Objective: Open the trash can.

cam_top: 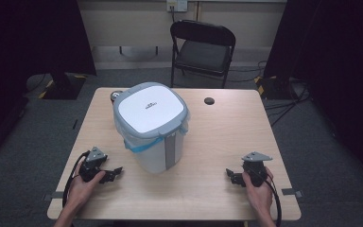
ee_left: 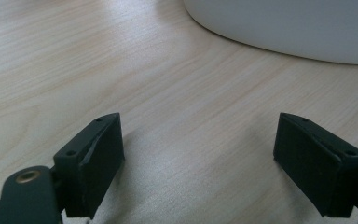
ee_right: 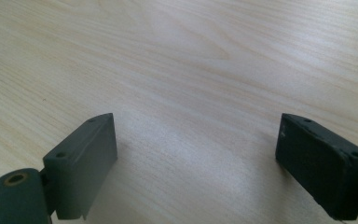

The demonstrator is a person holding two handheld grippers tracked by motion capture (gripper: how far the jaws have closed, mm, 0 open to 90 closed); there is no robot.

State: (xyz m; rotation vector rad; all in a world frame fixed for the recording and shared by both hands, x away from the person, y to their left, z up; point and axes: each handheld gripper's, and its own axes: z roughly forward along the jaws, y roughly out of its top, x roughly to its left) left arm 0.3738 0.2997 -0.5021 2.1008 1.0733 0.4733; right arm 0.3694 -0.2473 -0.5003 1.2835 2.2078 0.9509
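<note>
a white plastic bin (cam_top: 153, 127) with a grey-rimmed lid and a clear liner bag stands upright near the middle of the pale wooden table (cam_top: 208, 142), a little toward its left side. the left gripper (cam_top: 115, 173) rests on the table near the front left edge, just beside the bin's base, its fingers (ee_left: 95, 163) spread wide with nothing between them (the bin's white wall curves across the top of the left gripper view). the right gripper (cam_top: 230, 175) lies near the front right, well apart from the bin, fingers (ee_right: 86, 163) likewise wide and empty. a small black round cap (cam_top: 209, 100) sits toward the far edge, and a black folding chair (cam_top: 202, 49) stands beyond the table.
</note>
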